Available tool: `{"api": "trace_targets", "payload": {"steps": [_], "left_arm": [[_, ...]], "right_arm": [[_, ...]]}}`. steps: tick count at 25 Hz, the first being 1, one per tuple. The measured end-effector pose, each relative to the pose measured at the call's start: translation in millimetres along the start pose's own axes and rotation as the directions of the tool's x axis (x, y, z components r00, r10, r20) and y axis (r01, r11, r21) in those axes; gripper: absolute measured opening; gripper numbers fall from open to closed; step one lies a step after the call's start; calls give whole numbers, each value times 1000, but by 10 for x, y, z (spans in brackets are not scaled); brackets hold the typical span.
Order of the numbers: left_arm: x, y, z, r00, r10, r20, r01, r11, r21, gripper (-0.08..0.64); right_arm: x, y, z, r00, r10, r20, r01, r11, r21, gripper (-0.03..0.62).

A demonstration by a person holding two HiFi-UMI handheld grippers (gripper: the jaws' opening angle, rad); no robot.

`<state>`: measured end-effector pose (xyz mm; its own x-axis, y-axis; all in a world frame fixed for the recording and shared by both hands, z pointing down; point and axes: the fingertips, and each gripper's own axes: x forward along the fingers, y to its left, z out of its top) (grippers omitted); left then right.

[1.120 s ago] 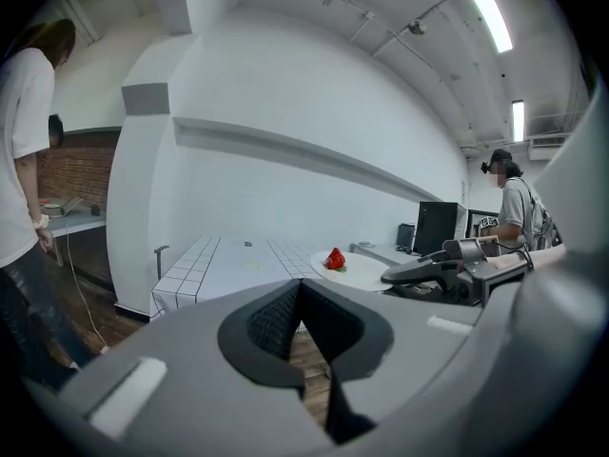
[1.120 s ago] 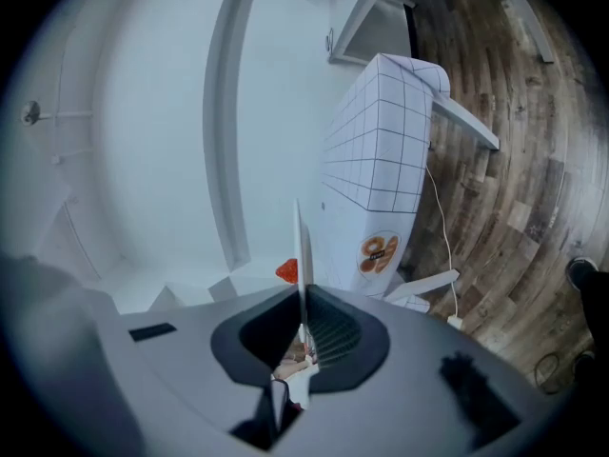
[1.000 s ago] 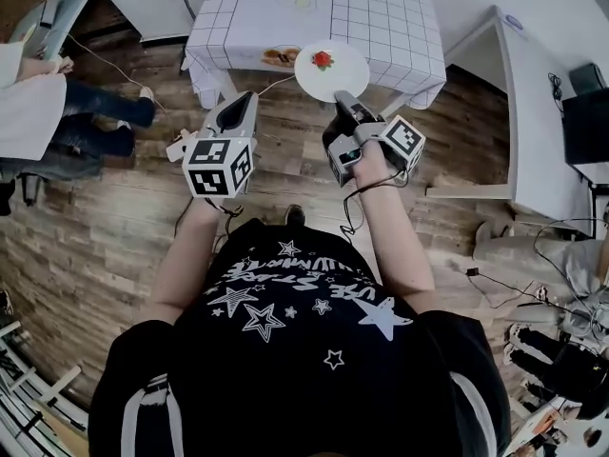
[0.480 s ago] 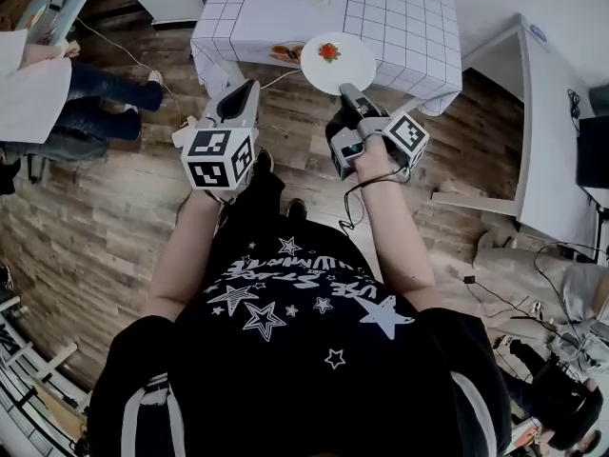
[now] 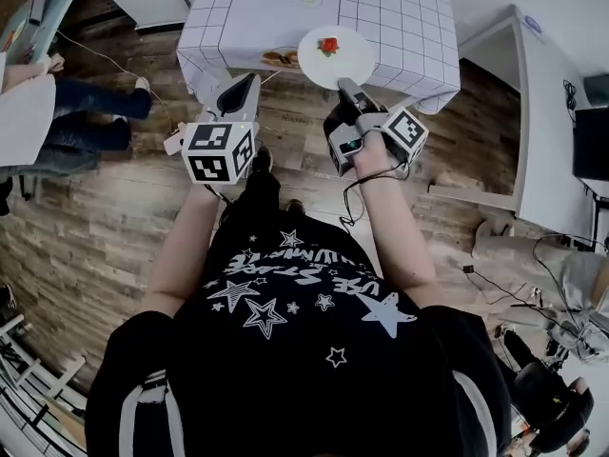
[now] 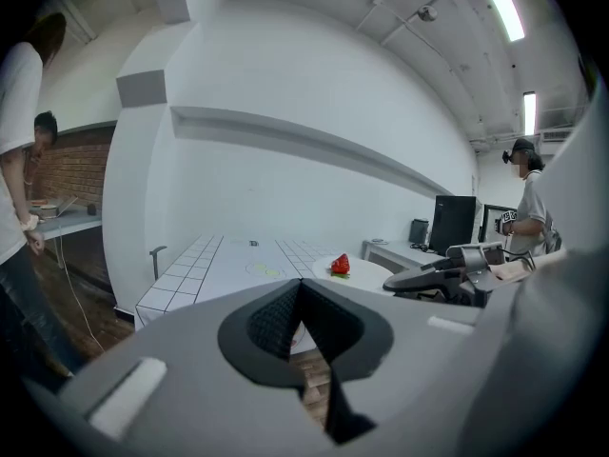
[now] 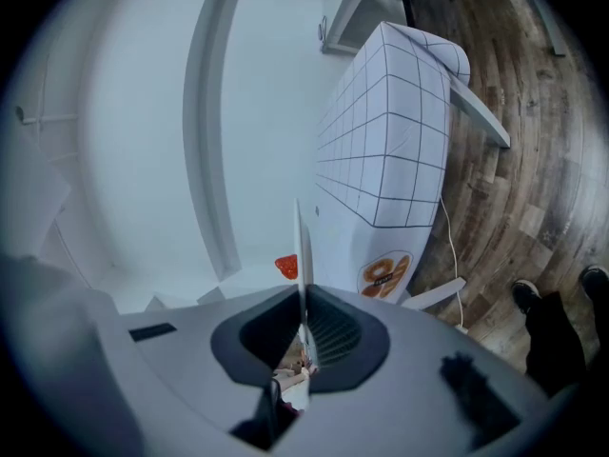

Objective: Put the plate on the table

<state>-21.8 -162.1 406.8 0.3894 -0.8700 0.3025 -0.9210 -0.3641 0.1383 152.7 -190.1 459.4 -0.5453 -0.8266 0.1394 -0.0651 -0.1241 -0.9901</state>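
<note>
Both grippers moved closer to the table point(image 5: 249, 15). Left gripper point(image 5: 244, 88) closed, empty, just riding alongside. Right gripper point(image 5: 344, 86) clamps plate point(image 5: 339, 60) rim, held level so strawberry point(image 5: 329, 45) stays on; plate is above table's near edge, seemingly not yet down.

The table point(image 5: 390, 17) stands ahead of you, on the far side. The plate point(image 5: 343, 63) sits in your right gripper point(image 5: 346, 86), over the table's near edge, with a strawberry point(image 5: 329, 45) on it. Your left gripper point(image 5: 247, 82) is left of the plate, apart from it.
</note>
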Motion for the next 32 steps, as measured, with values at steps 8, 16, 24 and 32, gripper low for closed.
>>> {"api": "trace_targets", "payload": {"steps": [8, 16, 24, 32], "left_arm": [[529, 425, 76, 999, -46, -29, 46, 999, -5, 9], [815, 661, 173, 996, -75, -53, 75, 997, -2, 9], [1122, 1075, 83, 990, -102, -93, 100, 995, -21, 9], [1346, 1288, -34, 981, -143, -131, 139, 990, -37, 9]], "right_arm": [[587, -161, 128, 1000, -20, 8, 20, 1000, -25, 26], [947, -225, 116, 999, -50, -3, 49, 998, -32, 26], [1395, -449, 49, 999, -54, 1, 54, 998, -38, 26], [1563, -709, 67, 993, -114, 38, 115, 993, -19, 26]]}}
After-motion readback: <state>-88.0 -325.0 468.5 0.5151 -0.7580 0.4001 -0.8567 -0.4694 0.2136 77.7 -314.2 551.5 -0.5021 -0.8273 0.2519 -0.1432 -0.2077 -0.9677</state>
